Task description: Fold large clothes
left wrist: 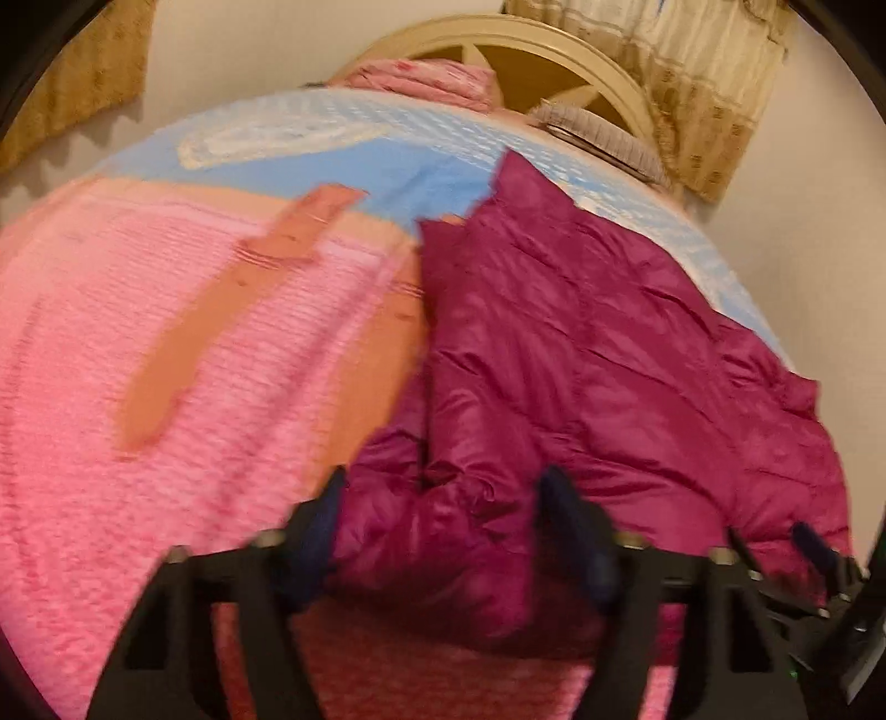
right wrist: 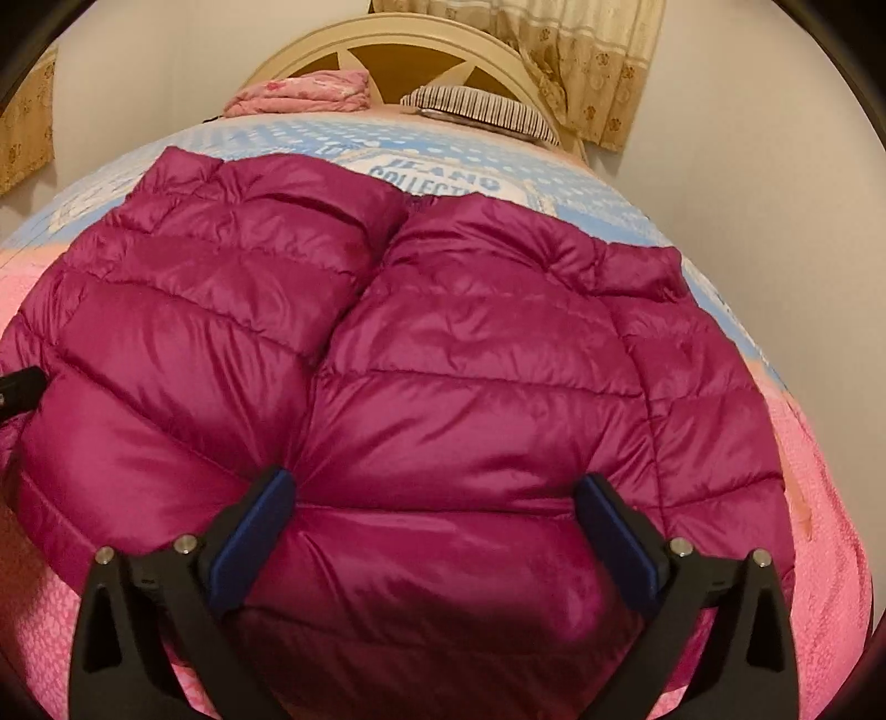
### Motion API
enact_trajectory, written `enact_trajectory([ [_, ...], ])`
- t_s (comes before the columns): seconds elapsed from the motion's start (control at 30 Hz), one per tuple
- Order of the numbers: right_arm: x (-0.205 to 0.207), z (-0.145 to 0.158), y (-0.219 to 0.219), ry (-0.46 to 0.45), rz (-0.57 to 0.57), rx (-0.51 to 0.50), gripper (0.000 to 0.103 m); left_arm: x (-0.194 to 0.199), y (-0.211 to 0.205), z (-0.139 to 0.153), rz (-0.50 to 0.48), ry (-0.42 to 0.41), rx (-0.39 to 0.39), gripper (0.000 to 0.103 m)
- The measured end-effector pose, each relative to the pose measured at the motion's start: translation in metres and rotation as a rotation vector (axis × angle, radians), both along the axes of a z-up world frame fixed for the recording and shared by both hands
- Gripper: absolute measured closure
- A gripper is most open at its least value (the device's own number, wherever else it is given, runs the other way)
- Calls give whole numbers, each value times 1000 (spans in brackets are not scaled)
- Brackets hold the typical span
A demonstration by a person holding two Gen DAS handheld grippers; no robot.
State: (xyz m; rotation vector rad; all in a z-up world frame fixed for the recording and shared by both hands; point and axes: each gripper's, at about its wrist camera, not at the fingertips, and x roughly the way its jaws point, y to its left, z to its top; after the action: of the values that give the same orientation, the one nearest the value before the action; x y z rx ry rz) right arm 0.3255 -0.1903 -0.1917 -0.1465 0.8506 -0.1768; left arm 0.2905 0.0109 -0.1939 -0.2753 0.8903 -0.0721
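A magenta puffer jacket [right wrist: 421,354] lies spread flat on the bed, collar toward the headboard. In the left wrist view the jacket [left wrist: 581,343] fills the right half, and its near corner is bunched between the blue pads of my left gripper [left wrist: 443,493], which press on it from both sides; the picture is blurred. My right gripper [right wrist: 437,487] stands wide open over the jacket's near hem, its fingers [right wrist: 260,515] apart on the fabric without pinching it. A black part of the left gripper shows at the jacket's left side, and the right gripper [left wrist: 814,554] shows at the left wrist view's lower right.
The bed has a pink blanket [left wrist: 138,360] near me and a blue printed sheet [right wrist: 454,160] farther back. A pink folded cloth [right wrist: 304,91] and a striped pillow [right wrist: 482,108] lie by the cream headboard [right wrist: 387,50]. Curtains [right wrist: 581,61] hang behind.
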Motion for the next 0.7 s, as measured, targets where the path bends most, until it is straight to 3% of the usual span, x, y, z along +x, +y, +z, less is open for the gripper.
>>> enact_trajectory([
  [0.03, 0, -1, 1, 2, 0, -3, 0, 0, -2, 1, -4, -6, 10, 43],
  [0.1, 0, -1, 3, -1, -1, -11, 0, -1, -4, 2, -33, -8, -13, 70],
  [0.2, 1, -2, 2, -5, -3, -18, 0, -5, -11, 11, -88, -32, -9, 90],
  [0.53, -1, -1, 25, 14, -8, -48, 0, -28, 12, 45, -86, -115, 27, 97],
  [0.7, -9, -1, 75, -6, 64, -60, 0, -48, 55, 61, -13, -142, 26, 98],
])
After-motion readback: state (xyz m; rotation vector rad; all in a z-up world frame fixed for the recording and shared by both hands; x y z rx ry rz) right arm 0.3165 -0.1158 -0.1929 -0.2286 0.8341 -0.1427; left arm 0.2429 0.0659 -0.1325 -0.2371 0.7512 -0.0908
